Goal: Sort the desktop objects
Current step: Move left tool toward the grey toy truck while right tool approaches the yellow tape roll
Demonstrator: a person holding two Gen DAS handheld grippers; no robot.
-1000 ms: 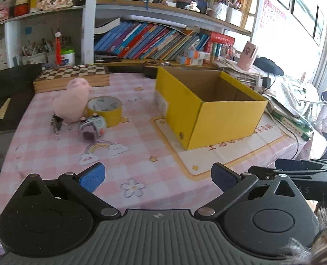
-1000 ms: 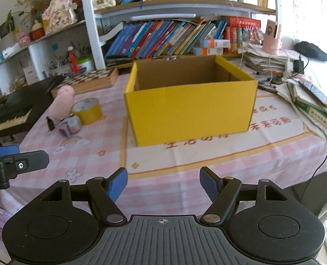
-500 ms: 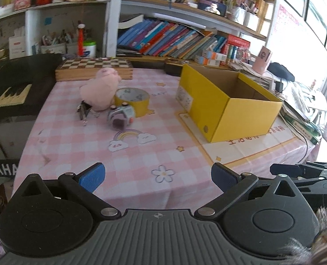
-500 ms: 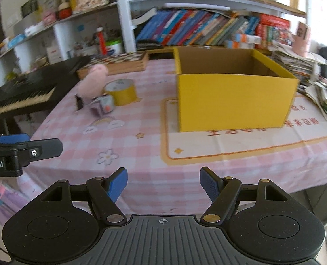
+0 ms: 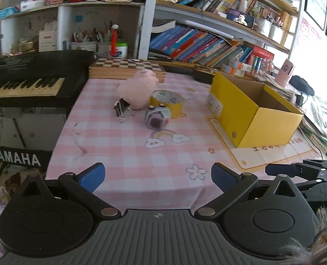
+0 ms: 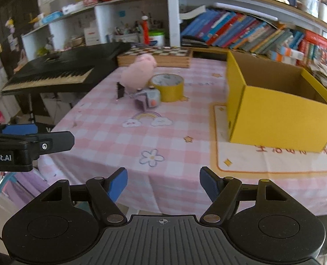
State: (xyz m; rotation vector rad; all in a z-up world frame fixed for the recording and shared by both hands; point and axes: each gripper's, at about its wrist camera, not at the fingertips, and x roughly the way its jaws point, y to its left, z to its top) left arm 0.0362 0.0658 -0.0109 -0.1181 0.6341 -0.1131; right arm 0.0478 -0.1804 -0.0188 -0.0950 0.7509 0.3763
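A pink plush toy (image 5: pixel 137 90), a yellow tape roll (image 5: pixel 166 102), a small grey cube gadget (image 5: pixel 156 119) and a black binder clip (image 5: pixel 121 108) cluster on the pink checked tablecloth (image 5: pixel 130 150). An open, empty yellow box (image 5: pixel 254 110) stands to their right. The same items show in the right wrist view: plush (image 6: pixel 138 74), tape (image 6: pixel 168 87), gadget (image 6: pixel 148 99), clip (image 6: pixel 120 89), box (image 6: pixel 278 108). My left gripper (image 5: pixel 158 176) is open and empty, back at the table's near edge. My right gripper (image 6: pixel 163 184) is open and empty, also at the near edge.
A black Yamaha keyboard (image 5: pixel 28 81) stands left of the table. A wooden chessboard box (image 5: pixel 126 67) lies at the back. Bookshelves (image 5: pixel 207 44) fill the rear wall. Stacked papers and cables (image 5: pixel 313 110) lie right of the box.
Both grippers have pulled back from the table and swung left, so the objects look smaller and the keyboard has come into view. Nothing on the table has moved.
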